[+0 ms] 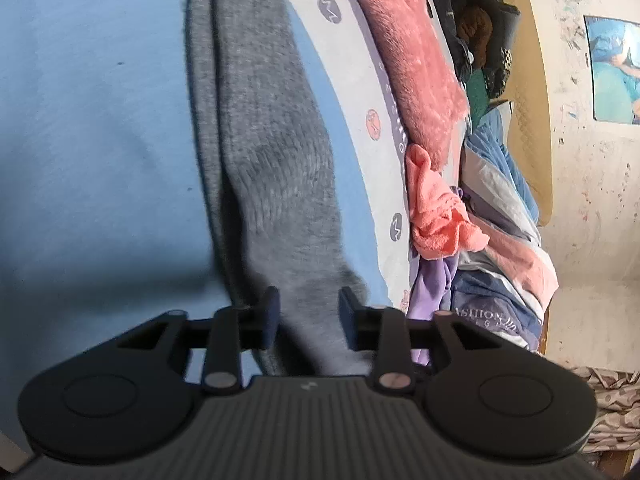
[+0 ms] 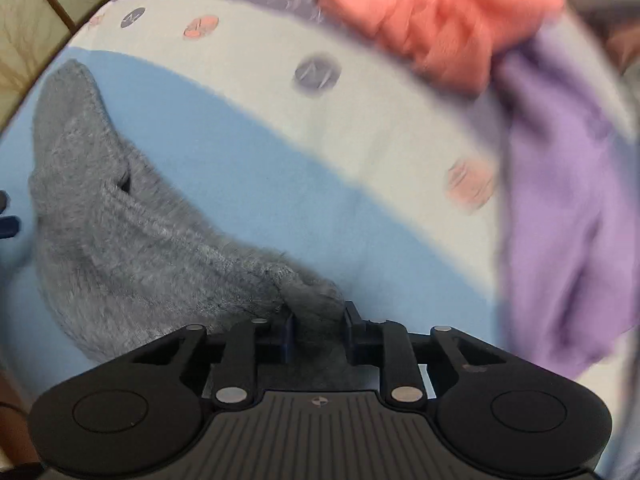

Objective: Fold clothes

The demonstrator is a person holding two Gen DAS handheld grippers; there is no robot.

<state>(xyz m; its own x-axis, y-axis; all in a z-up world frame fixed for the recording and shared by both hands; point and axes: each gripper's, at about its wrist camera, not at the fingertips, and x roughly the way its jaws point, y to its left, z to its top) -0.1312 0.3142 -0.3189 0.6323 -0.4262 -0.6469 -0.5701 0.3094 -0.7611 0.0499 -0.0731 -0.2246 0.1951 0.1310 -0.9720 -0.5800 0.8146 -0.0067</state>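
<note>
A grey fleecy garment (image 1: 264, 152) lies folded in a long strip on the light blue sheet (image 1: 92, 140). My left gripper (image 1: 309, 314) holds one end of it; the cloth fills the gap between the fingers. In the right wrist view the same grey garment (image 2: 120, 248) stretches away to the left, and my right gripper (image 2: 318, 328) is shut on its near end. The tip of the left gripper (image 2: 8, 224) shows at the far left edge of that view.
A pile of clothes lies along the bed's far side: a pink fluffy blanket (image 1: 408, 60), a crumpled coral cloth (image 1: 436, 208) (image 2: 440, 24) and a lilac garment (image 1: 432, 284) (image 2: 560, 208). A white band with round logos (image 2: 360, 120) borders the sheet. A marked wall (image 1: 592, 200) stands beyond.
</note>
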